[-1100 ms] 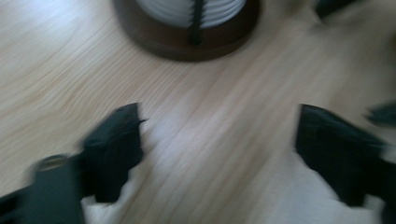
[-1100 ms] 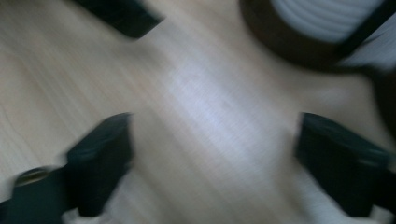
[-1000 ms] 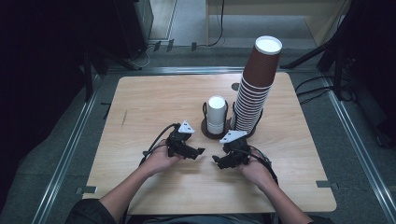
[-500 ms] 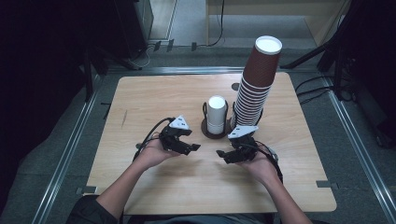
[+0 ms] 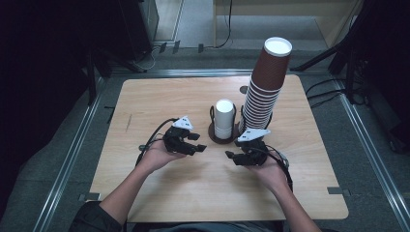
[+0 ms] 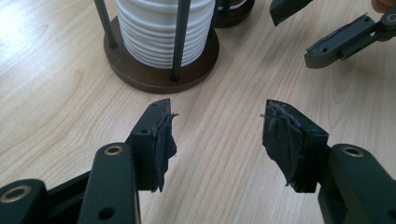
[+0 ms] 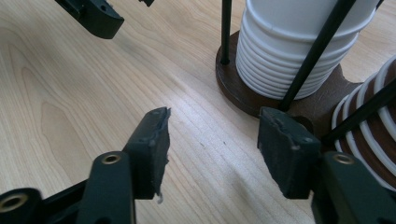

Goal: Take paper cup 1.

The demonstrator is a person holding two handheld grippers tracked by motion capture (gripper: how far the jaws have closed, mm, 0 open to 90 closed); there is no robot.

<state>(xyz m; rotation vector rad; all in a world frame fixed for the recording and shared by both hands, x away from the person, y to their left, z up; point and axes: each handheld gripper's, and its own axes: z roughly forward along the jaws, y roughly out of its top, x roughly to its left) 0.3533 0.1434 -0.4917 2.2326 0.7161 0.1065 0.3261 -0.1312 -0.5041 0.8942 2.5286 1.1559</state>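
White cup stack (image 5: 225,118) stands untouched in its rod holder (image 6: 159,79) at mid-worktop. Left hand-held gripper (image 5: 199,145): released, jaws have just been closing, nothing between them. Right hand-held gripper (image 5: 228,155): likewise released and closing, also empty. Both sit slightly farther apart than 1 second ago, tips facing each other just short of the holder. Judgement: no grasp begun; approach is pending. Brown cup stack (image 5: 263,87) leans tall just beside the right gripper, so there is a knock risk. Worktop (image 5: 193,193) is open on the near and left sides, edges well away.
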